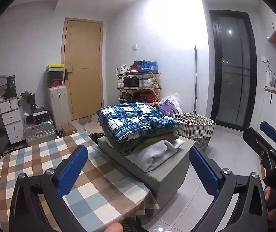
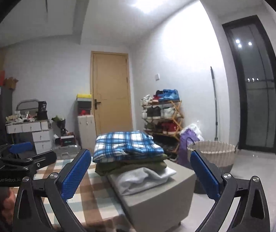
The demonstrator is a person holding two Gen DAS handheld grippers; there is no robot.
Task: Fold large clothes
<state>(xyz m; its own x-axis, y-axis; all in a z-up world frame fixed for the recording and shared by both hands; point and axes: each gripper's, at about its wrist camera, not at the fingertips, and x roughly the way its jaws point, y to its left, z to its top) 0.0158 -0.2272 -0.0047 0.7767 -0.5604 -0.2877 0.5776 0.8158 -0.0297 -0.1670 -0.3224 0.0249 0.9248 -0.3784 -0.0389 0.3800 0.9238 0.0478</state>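
A stack of folded clothes sits on a grey ottoman (image 1: pixel 168 176) beyond the checked tablecloth (image 1: pixel 47 166). A blue-and-white plaid garment (image 1: pixel 134 118) lies on top, olive garments (image 1: pixel 157 137) under it, and a light grey one (image 1: pixel 157 154) at the bottom. The same stack shows in the right wrist view: plaid garment (image 2: pixel 126 145), ottoman (image 2: pixel 157 203). My left gripper (image 1: pixel 138 166) is open and empty above the table edge. My right gripper (image 2: pixel 140 171) is open and empty, facing the stack. The right gripper also shows at the right edge of the left wrist view (image 1: pixel 265 137).
A woven laundry basket (image 1: pixel 194 125) stands on the tiled floor right of the ottoman. A shoe rack (image 1: pixel 138 85), a purple bag (image 1: pixel 167 106), a mop, suitcases (image 1: pixel 57 106), a drawer unit (image 1: pixel 12 123) and a wooden door (image 1: pixel 83 67) line the far wall.
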